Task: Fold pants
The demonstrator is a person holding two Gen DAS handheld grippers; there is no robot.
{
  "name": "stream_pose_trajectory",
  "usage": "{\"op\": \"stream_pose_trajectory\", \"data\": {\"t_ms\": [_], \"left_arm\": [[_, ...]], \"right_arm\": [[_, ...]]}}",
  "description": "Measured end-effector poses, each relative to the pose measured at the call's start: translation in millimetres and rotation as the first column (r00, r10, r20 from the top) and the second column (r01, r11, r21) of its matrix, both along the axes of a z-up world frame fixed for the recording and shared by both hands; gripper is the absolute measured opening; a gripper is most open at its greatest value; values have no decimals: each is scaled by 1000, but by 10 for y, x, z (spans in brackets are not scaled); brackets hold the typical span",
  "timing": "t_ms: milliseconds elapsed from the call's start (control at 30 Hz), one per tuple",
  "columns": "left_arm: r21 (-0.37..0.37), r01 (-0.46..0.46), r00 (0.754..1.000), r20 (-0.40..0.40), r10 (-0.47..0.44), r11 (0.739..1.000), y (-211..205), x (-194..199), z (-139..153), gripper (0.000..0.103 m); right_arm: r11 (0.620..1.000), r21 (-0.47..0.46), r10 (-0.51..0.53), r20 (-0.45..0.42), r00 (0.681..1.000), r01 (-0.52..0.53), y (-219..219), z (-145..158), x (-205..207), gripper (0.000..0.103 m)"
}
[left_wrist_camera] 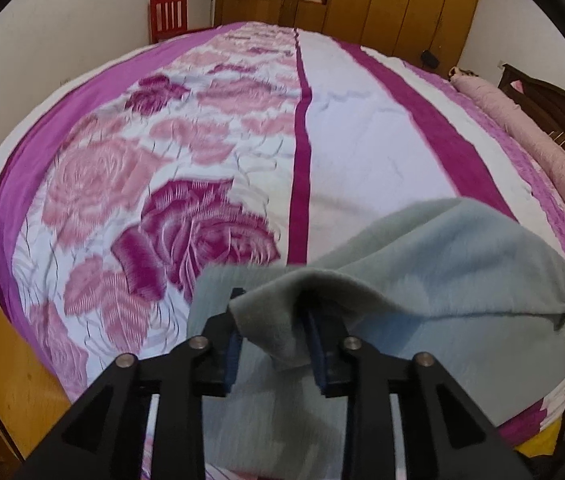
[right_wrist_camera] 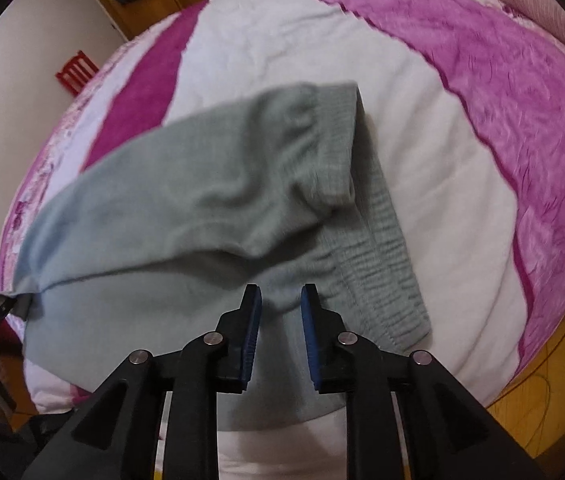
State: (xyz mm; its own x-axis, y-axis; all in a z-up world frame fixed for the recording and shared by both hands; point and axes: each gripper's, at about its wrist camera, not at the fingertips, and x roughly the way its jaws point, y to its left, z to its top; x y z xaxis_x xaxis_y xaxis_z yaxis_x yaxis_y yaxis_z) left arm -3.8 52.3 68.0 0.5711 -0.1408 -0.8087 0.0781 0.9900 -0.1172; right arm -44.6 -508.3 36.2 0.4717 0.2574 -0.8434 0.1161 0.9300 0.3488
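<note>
We saw grey-green pants (right_wrist_camera: 186, 216), soft fleecy knit with a ribbed elastic waistband (right_wrist_camera: 366, 240), lying on the bed's pink-and-white floral cover (left_wrist_camera: 162, 152), one layer folded over the other. Left gripper (left_wrist_camera: 272, 320) pinched a raised fold of the fabric between its blue pads (left_wrist_camera: 316, 344). Right gripper (right_wrist_camera: 280, 308) hung over the pants near the waistband, jaws spread, holding nothing.

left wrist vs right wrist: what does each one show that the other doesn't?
Left wrist only: rose print on the bedspread, and the left tool with a fold of the pants between its pads. Right wrist only: the ribbed waistband, and the right tool, open over the cloth. Both: grey pants, bed, red chair.
</note>
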Motion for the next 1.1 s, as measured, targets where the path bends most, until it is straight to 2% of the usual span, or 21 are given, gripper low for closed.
{"op": "stream_pose_trajectory", "data": {"t_ms": [133, 267, 467, 567, 733, 900, 1100], "left_arm": [[4, -11, 999, -49, 12, 1000, -10, -90, -76, 36], [-5, -28, 995, -93, 27, 1000, -26, -222, -85, 45], [-139, -13, 990, -141, -7, 990, -146, -362, -45, 47], [-160, 20, 991, -127, -41, 987, -287, -298, 6, 47], [-168, 65, 991, -109, -84, 984, -544, -92, 27, 47], [-175, 35, 990, -131, -58, 984, -671, 122, -63, 47], [-180, 3, 987, -157, -32, 984, -710, 234, -193, 47]], "right_arm": [[1000, -3, -1, 14, 1000, 1, 16, 18, -30, 28], [999, -21, -45, 41, 998, 46, 4, 99, -102, 34], [993, 51, -112, 79, 991, 109, -120, 234, -44, 37], [990, 67, -131, 79, 988, 125, -153, 246, 28, 38], [966, 168, -204, 42, 978, 195, -231, 165, 163, 38], [947, 198, -254, -17, 967, 252, -304, 11, 232, 38], [935, 229, -276, -15, 961, 272, -321, -36, 271, 38]]}}
